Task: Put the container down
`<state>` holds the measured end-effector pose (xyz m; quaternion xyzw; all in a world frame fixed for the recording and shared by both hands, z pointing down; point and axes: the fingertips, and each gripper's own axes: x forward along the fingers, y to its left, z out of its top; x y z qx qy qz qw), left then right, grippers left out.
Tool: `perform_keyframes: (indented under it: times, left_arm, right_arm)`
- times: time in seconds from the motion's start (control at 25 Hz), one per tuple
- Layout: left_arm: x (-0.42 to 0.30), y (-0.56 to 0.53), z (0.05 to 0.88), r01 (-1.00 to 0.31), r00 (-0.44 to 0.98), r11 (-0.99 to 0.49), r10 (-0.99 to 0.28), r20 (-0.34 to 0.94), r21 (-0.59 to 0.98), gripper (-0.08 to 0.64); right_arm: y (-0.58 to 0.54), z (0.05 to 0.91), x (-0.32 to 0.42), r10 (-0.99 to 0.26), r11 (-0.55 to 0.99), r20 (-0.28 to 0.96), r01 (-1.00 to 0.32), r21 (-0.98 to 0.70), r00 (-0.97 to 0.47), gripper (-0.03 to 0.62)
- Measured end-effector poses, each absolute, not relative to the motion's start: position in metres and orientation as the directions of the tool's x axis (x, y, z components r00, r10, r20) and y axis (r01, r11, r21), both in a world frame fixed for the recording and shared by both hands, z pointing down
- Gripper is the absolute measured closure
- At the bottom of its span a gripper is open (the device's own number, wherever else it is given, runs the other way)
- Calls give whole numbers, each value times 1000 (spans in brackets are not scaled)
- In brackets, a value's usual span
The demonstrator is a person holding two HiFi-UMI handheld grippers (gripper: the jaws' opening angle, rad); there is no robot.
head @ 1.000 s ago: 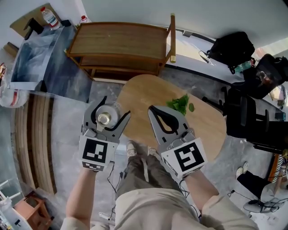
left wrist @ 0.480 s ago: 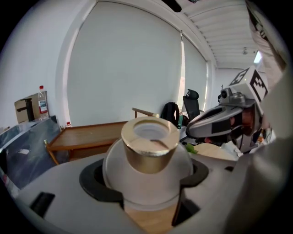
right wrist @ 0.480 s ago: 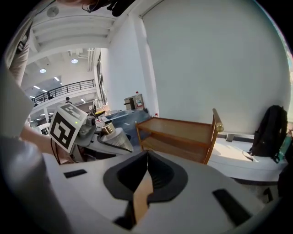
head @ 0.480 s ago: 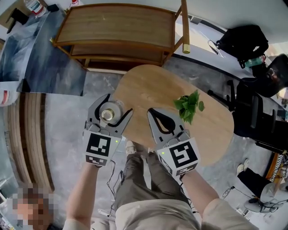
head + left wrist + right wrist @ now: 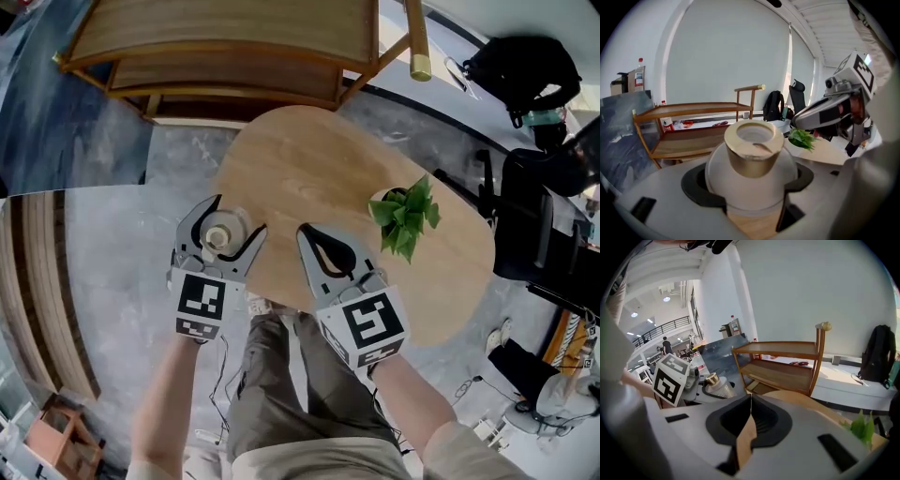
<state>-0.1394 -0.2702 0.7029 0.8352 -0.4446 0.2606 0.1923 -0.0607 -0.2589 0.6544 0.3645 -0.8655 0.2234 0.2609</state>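
Note:
A white round container (image 5: 220, 234) with a gold cap sits between the jaws of my left gripper (image 5: 234, 217), which is shut on its body. It is at the left edge of the oval wooden table (image 5: 309, 169). In the left gripper view the container (image 5: 752, 159) fills the space in the left gripper (image 5: 750, 180), and wood shows beneath it. Whether it touches the table is not visible. My right gripper (image 5: 305, 228) is shut and empty, over the table's near edge just right of the container. In the right gripper view the shut right gripper (image 5: 750, 397) has the container (image 5: 719, 385) at its left.
A small green potted plant (image 5: 405, 214) stands on the table's right part. A wooden shelf unit (image 5: 225, 47) is beyond the table. A black backpack (image 5: 520, 70) and a dark office chair (image 5: 544, 234) are to the right. The person's legs are below the table's near edge.
The head view has tilted, so table and plant sit lower and further right. The left gripper, still holding the container, is now closer to the table's left edge. The right gripper stays shut.

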Motion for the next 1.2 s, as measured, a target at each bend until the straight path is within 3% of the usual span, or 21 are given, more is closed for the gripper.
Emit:
perform_keyframes:
  times: [0.6,1.2]
  left_arm:
    - [-135,-244,863,-851,466,-499,-573,674,164,221]
    - [-129,-233,898,-829,426,-557,-582,692,42,221]
  right_arm:
    - [-248,768,-75,-426,641,678,-729,-241,-599,595]
    - [-236,811,-75,-377,650,716,-719,-248,-588,595]
